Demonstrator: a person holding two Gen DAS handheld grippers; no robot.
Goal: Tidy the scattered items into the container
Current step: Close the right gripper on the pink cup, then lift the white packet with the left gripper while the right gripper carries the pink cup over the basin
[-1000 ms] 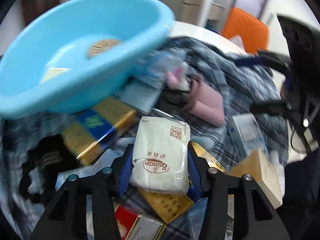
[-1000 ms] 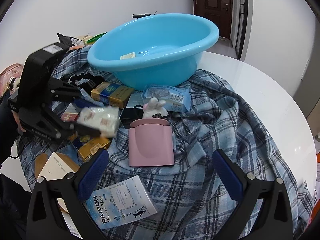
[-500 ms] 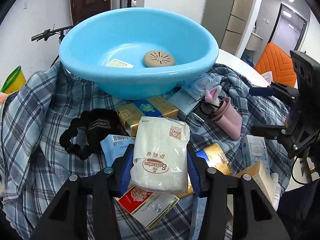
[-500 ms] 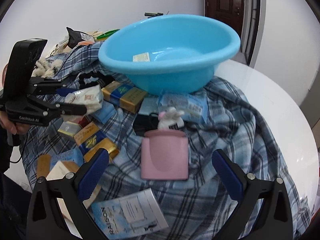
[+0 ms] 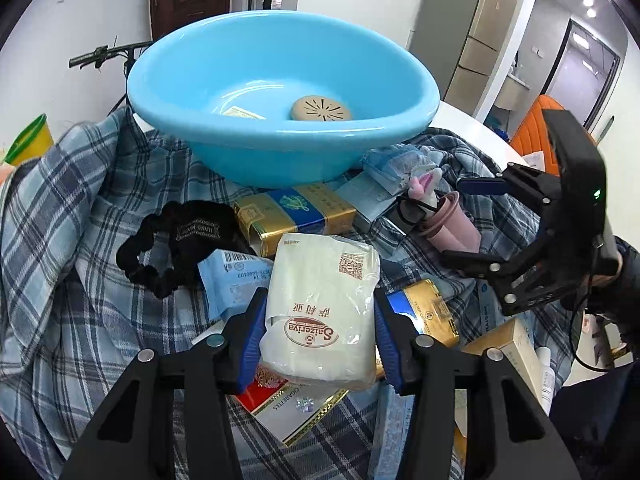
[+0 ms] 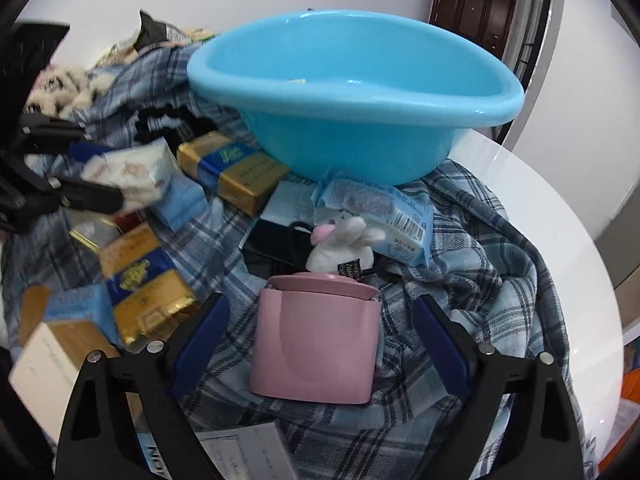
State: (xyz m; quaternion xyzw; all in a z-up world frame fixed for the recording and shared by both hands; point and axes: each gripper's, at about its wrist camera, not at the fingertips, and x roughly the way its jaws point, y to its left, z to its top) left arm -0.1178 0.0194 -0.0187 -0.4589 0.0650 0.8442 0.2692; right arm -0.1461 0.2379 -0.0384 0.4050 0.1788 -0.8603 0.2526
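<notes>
Landmark: the round light-blue plastic basin, set on a blue plaid cloth over the white tabletop.
Left tool: closed on a white soft-plastic tissue pack, which is held in front of the basin and below its rim.
Right tool: jaws spread wide on either side of a pink plastic cup lying in front of the basin; nothing is gripped.
Already in the basin: a tan round vented disc and a small label.
Scattered in front of the basin: a gold-and-blue carton and a black scrunchie.
Step in hand: the tissue pack is judged to be on its way to the basin.
How to do it well: the pack should be lifted clear of the near rim, carried over the hollow and only then released; a soft pack is best squeezed lightly.
</notes>
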